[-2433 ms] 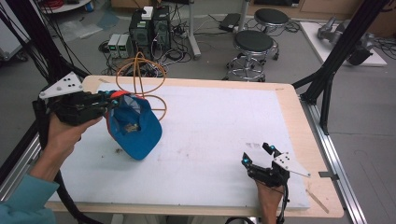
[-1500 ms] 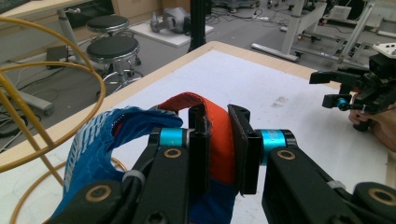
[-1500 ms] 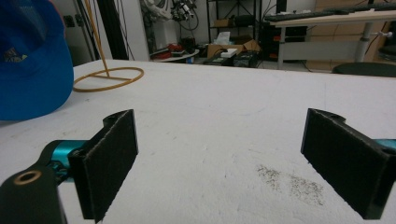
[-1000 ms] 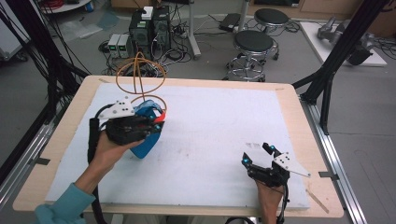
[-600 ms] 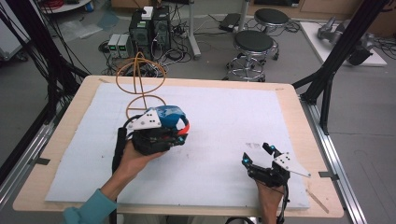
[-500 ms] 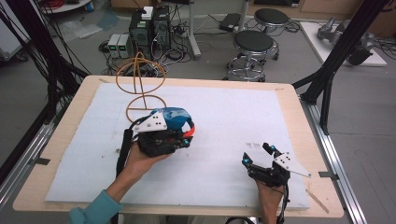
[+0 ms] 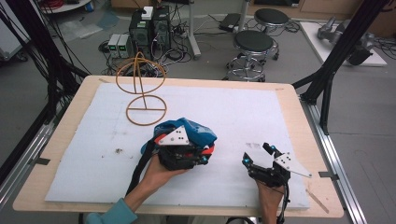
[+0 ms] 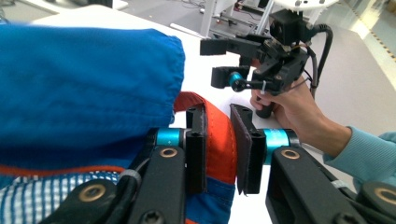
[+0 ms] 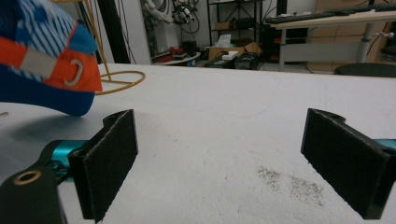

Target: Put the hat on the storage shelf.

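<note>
1. Table [image 7: 299, 100]: wooden top, covered by a white mat [image 7: 243, 112] (dark specks are seen near the right gripper).
2. Wire stand [image 7: 142, 88]: orange hoops on a ring base, placed at the mat's far left.
3. Cap [image 7: 198, 131]: blue with an orange strap and striped mesh, held above the mat's middle.
4. Left gripper [image 8: 218, 140]: jaws are closed on the cap's orange strap.
5. Right gripper [image 7: 256, 155]: held low at the near right, jaws spread wide, nothing gripped.
</note>
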`<state>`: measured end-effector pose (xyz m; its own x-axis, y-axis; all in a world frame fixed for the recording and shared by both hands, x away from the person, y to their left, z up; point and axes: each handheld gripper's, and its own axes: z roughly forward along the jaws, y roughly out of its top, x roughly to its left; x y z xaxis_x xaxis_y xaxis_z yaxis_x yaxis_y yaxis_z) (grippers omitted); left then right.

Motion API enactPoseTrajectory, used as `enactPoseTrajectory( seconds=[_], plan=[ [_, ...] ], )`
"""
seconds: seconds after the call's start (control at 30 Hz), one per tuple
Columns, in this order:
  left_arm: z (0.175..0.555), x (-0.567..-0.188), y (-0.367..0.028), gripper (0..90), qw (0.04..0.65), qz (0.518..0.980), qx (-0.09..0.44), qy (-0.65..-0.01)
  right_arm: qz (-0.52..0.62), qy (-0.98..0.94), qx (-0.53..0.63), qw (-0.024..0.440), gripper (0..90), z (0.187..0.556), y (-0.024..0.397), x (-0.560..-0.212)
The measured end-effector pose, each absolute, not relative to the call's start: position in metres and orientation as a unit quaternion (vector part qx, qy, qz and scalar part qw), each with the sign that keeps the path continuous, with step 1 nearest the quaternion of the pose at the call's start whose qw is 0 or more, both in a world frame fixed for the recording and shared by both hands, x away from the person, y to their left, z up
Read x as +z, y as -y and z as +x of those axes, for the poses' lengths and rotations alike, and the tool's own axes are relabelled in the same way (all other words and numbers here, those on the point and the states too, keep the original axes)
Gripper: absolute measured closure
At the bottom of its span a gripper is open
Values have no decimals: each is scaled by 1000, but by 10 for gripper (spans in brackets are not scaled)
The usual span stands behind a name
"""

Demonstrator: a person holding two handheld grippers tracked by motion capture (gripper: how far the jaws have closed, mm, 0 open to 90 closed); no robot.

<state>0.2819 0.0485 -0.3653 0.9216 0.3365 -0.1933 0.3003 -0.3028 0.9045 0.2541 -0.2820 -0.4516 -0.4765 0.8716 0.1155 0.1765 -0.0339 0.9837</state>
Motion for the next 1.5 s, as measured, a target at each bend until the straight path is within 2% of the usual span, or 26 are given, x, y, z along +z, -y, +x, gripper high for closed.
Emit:
enactPoseTrajectory(
  seconds=[0.07, 0.17, 0.4, 0.6, 0.73, 1.13, 1.5],
  plan=[
    [281, -366, -49, 691, 556, 808, 9, -195, 418, -628, 585, 296, 99, 254, 282, -452],
    [281, -365, -51, 676, 555, 808, 5, -197, 420, -627, 586, 296, 99, 254, 282, -452],
    [284, -363, -57, 451, 555, 806, 16, -205, 417, -629, 585, 297, 99, 254, 282, -452],
    [285, -363, -62, 177, 552, 808, 48, -200, 417, -629, 585, 298, 99, 254, 282, -451],
    [288, -362, -72, 95, 548, 810, 78, -191, 417, -629, 585, 297, 99, 254, 282, -452],
    [295, -369, -103, 94, 517, 833, 131, -144, 418, -629, 584, 298, 99, 254, 282, -452],
    [304, -388, -111, 113, 492, 843, 116, -181, 417, -629, 584, 298, 99, 254, 282, -452]
  ],
)
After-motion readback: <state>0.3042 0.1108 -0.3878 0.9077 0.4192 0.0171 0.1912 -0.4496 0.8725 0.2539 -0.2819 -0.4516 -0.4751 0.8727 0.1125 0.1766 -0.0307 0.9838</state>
